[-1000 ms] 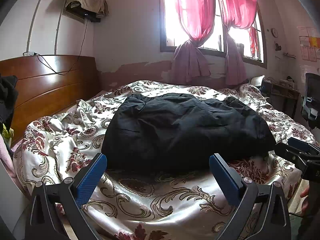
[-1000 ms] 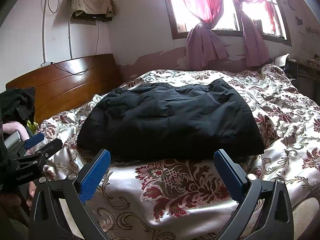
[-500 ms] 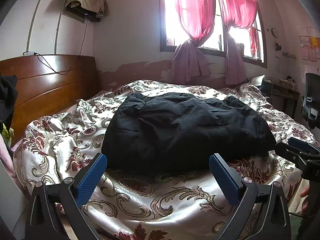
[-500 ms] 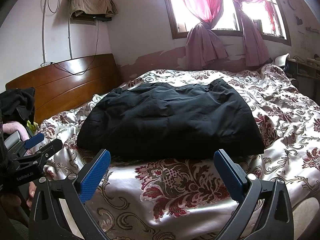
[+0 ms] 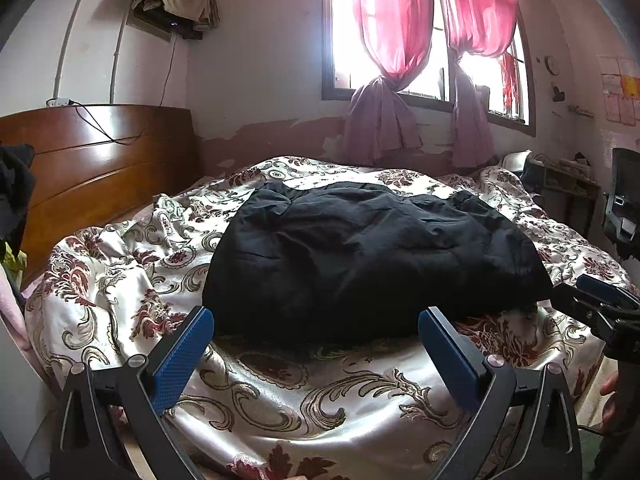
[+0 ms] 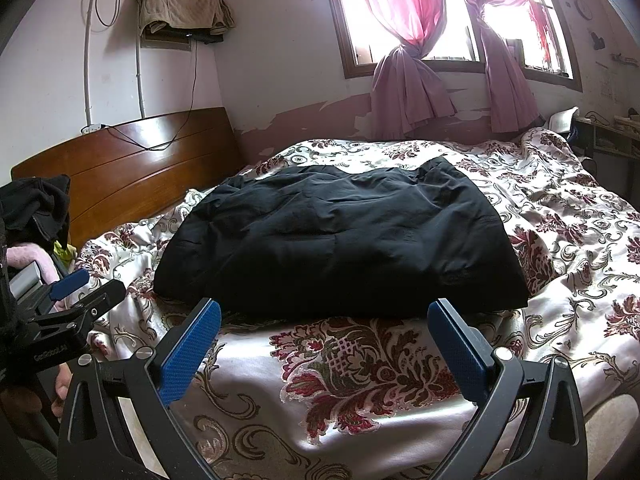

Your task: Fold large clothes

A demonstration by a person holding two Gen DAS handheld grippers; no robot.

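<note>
A black jacket [image 5: 372,256] is lying folded in the middle of a floral bedspread [image 5: 280,392], while the left gripper [image 5: 316,322] and right gripper [image 6: 324,312] are hovering near its front edge, both spread wide and gripping nothing.

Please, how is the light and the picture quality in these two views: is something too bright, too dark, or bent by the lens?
Left wrist view: the window is blown out white; the black garment loses fold detail; the headboard curves from fisheye distortion. Right wrist view: the same glare at the window; the bedspread shines; corners are vignetted dark.
</note>
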